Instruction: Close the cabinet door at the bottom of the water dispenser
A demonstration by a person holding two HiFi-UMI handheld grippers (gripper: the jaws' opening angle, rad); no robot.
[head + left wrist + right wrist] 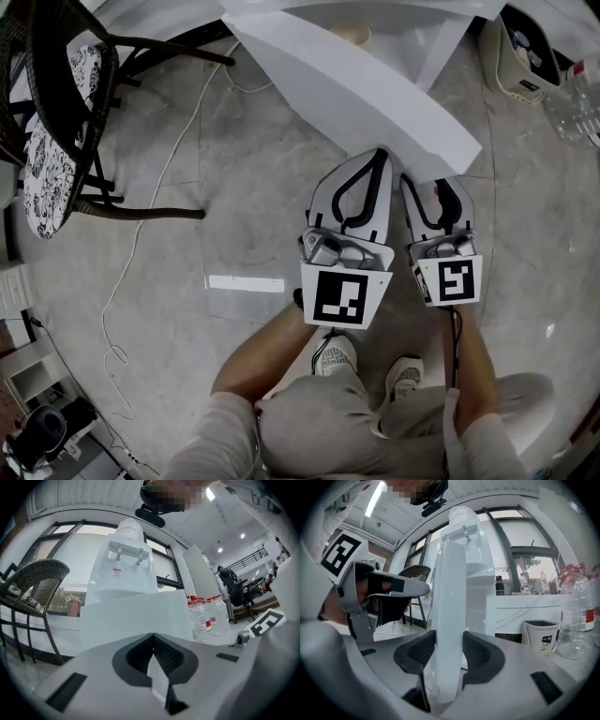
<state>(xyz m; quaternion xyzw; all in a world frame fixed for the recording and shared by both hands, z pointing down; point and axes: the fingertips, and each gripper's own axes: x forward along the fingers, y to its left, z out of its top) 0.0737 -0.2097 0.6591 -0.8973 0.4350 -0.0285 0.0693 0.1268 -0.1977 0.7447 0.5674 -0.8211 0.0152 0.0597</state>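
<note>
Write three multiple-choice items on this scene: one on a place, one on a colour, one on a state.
1. The wicker chair, in the head view, stands: A upper left; B lower right; C under the door.
2. The cabinet door is: A black; B white; C red.
3. The jaws of the left hand-held gripper are: A wide apart; B clamped on a bottle; C together, empty.
A: it fills that corner. B: its panel shows white. C: the left gripper view shows them meeting.

No legible text anywhere
</note>
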